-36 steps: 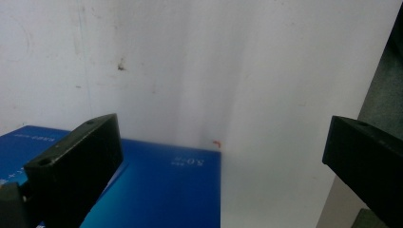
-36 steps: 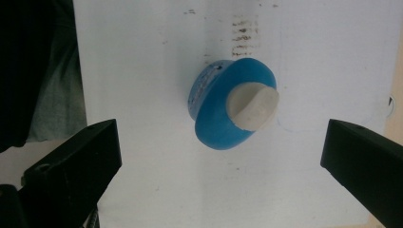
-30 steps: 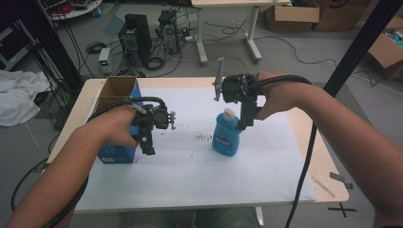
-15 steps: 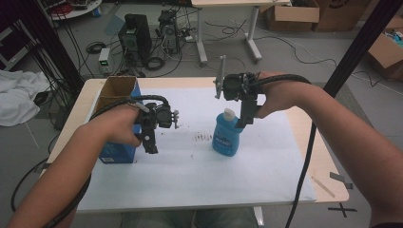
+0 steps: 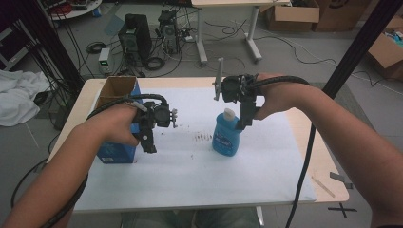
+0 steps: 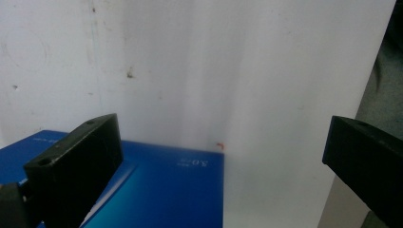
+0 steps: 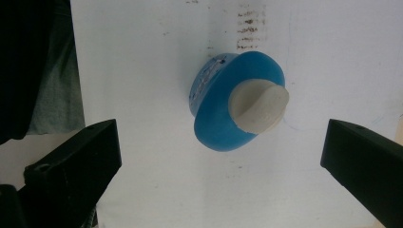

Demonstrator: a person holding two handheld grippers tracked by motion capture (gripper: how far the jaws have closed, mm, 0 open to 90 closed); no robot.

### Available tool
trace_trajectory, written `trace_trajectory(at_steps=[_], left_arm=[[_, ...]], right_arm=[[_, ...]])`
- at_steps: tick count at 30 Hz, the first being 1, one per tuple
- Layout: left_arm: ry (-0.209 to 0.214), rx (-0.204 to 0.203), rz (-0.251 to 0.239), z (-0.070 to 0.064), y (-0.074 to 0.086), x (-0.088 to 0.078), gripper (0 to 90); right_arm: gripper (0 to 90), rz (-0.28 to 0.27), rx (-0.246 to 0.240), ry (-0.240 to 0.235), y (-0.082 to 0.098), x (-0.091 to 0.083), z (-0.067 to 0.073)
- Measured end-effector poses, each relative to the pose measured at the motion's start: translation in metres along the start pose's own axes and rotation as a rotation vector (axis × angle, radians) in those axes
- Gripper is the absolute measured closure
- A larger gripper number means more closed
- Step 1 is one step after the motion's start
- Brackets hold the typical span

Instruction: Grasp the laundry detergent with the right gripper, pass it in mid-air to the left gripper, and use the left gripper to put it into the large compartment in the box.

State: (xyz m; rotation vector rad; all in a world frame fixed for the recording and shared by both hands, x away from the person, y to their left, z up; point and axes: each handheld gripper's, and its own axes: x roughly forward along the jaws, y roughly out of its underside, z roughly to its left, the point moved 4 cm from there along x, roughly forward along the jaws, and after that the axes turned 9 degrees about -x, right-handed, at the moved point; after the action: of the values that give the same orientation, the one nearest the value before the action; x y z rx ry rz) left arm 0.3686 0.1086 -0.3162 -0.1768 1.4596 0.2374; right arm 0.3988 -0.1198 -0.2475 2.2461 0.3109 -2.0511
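A blue bottle (image 5: 225,138) with a white cap (image 5: 229,114) stands upright near the middle of the white table cover (image 5: 190,180). My right gripper (image 5: 243,124) hangs just to the bottle's right, pointing down. From above, the right gripper (image 7: 221,161) is open, with the bottle (image 7: 218,128) and its cap (image 7: 259,105) ahead between the jaws, untouched. A blue box (image 5: 114,153) with an open cardboard top stands at the table's left. My left gripper (image 5: 149,145) hovers beside the box's right face. The left gripper (image 6: 223,156) is open and empty, over the edge of the box (image 6: 161,190).
Brown smudges (image 5: 204,137) mark the cover between box and bottle. The table's bare wooden rim (image 5: 328,175) shows at the right. Behind the table, computers (image 5: 135,33), cables and cardboard boxes (image 5: 294,14) lie on the floor. A black pole (image 5: 356,47) slants at the right.
My left gripper has drifted slightly right and down beside the box. The right gripper has barely moved by the bottle.
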Motion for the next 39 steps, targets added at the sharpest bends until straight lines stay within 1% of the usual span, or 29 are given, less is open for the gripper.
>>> trace_trajectory(at_steps=[2, 4, 6, 7, 11, 13, 14, 16, 21, 23, 24, 27, 31, 32, 33, 35, 36, 39], left_arm=[[0.0, -0.002, -0.006, 0.0, 0.0, 0.002, 0.1], [0.009, -0.003, -0.006, -0.002, 0.0, 0.003, 0.1], [0.009, 0.002, -0.008, -0.003, 0.0, 0.005, 0.1], [0.012, 0.003, -0.01, -0.003, 0.0, 0.005, 0.1], [0.015, 0.007, -0.009, -0.004, 0.0, 0.008, 0.1], [0.014, 0.01, -0.001, -0.004, 0.0, 0.01, 0.1], [0.01, 0.014, 0.005, -0.004, -0.001, 0.01, 0.1], [0.013, 0.021, 0.003, -0.004, -0.001, 0.01, 0.1], [0.004, 0.03, -0.005, -0.004, -0.001, 0.008, 0.1], [0.004, 0.032, -0.006, -0.004, -0.002, 0.007, 0.1], [0.003, 0.034, -0.006, -0.005, -0.002, 0.007, 0.1], [0.002, 0.037, -0.018, -0.006, -0.003, 0.006, 0.1], [0.005, 0.038, -0.02, -0.009, -0.002, 0.007, 0.1], [0.003, 0.042, -0.021, -0.009, -0.002, 0.007, 0.1], [0.004, 0.04, -0.022, -0.01, -0.001, 0.007, 0.1], [0.003, 0.041, -0.017, -0.011, -0.001, 0.007, 0.1], [0.0, 0.043, -0.018, -0.012, 0.0, 0.007, 0.1], [-0.004, 0.046, -0.025, -0.014, 0.001, 0.005, 0.1]], right_arm=[[0.0, -0.002, 0.006, 0.007, 0.0, 0.0, -0.001], [0.0, -0.002, 0.009, 0.013, 0.0, 0.0, -0.002], [0.0, -0.004, 0.015, 0.013, 0.001, 0.0, -0.003], [0.0, 0.001, 0.024, 0.025, 0.001, 0.0, -0.004], [0.0, -0.035, 0.051, 0.034, 0.005, -0.001, -0.003], [0.0, -0.065, 0.05, 0.035, 0.008, 0.001, -0.003], [0.0, -0.075, 0.062, 0.037, 0.01, 0.002, -0.002], [0.0, -0.092, 0.079, 0.05, 0.015, 0.003, -0.001], [0.0, -0.173, 0.132, 0.081, 0.029, 0.0, 0.006], [0.0, -0.209, 0.161, 0.075, 0.035, 0.001, 0.01], [0.0, -0.227, 0.169, 0.079, 0.038, 0.002, 0.012], [0.0, -0.257, 0.193, 0.092, 0.047, 0.008, 0.019], [0.0, -0.316, 0.226, 0.121, 0.06, 0.017, 0.026], [0.0, -0.333, 0.236, 0.123, 0.063, 0.019, 0.028], [0.0, -0.354, 0.244, 0.139, 0.066, 0.021, 0.03], [0.0, -0.397, 0.261, 0.15, 0.072, 0.026, 0.033], [0.0, -0.415, 0.269, 0.169, 0.075, 0.029, 0.035], [0.0, -0.471, 0.303, 0.198, 0.084, 0.04, 0.039]])
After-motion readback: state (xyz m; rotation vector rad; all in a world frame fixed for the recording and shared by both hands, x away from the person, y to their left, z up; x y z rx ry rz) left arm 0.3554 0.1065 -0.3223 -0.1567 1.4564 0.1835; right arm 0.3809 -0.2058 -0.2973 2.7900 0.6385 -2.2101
